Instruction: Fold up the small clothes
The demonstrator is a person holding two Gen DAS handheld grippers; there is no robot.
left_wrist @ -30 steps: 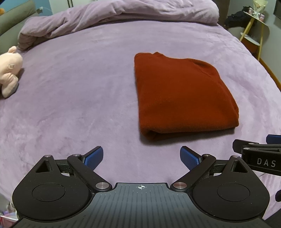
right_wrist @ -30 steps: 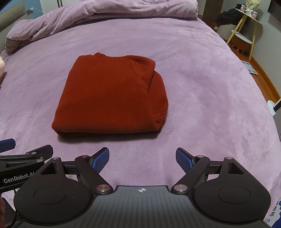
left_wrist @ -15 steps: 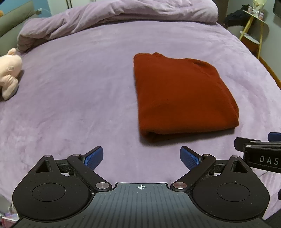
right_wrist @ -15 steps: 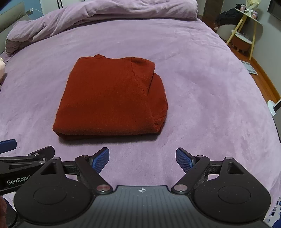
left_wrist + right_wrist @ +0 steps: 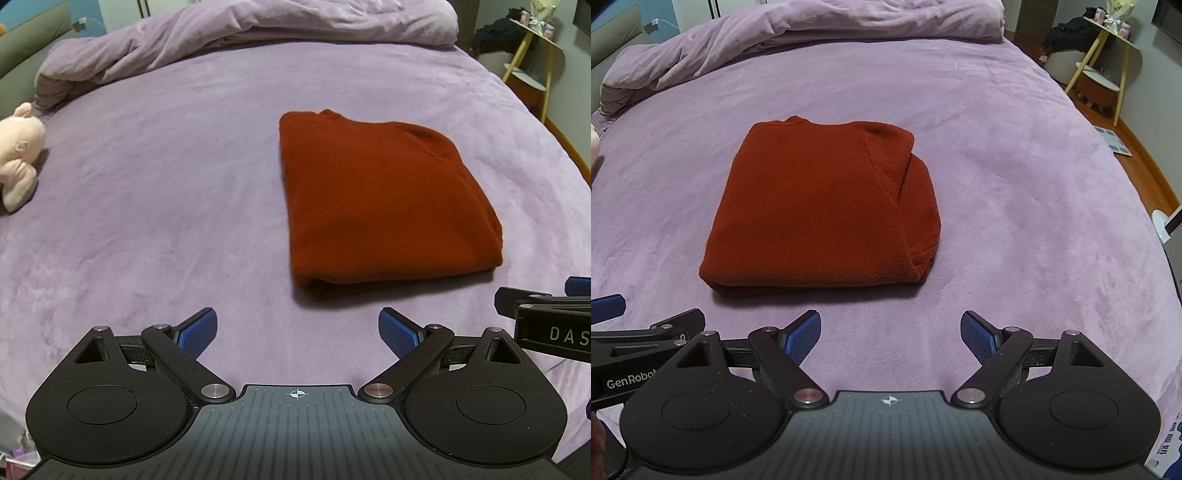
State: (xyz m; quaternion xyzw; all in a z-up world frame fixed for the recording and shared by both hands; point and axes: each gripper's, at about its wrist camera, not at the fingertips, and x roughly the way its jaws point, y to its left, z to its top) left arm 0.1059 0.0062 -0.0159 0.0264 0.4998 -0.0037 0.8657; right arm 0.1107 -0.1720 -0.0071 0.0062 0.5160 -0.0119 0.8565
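Now both grippers' jaws released, left gripper (image 5: 297, 332) and right gripper (image 5: 889, 332) short of folded sweater (image 5: 820, 210)

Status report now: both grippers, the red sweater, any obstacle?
Left gripper open, empty. Right gripper open, empty. Red sweater folded on bed. Nothing in the way.

The bed (image 5: 184, 206) is covered with a lilac plush blanket (image 5: 1015, 184), smooth but for faint creases. A rust-red garment (image 5: 812, 214), folded into a thick rectangle with its folded edge toward the camera, lies flat on the blanket near the middle. At the far end a bunched lilac duvet (image 5: 258, 33) rests across the bed. Near the left edge a pale pink soft toy (image 5: 18, 155) lies on the blanket, well apart from the garment.
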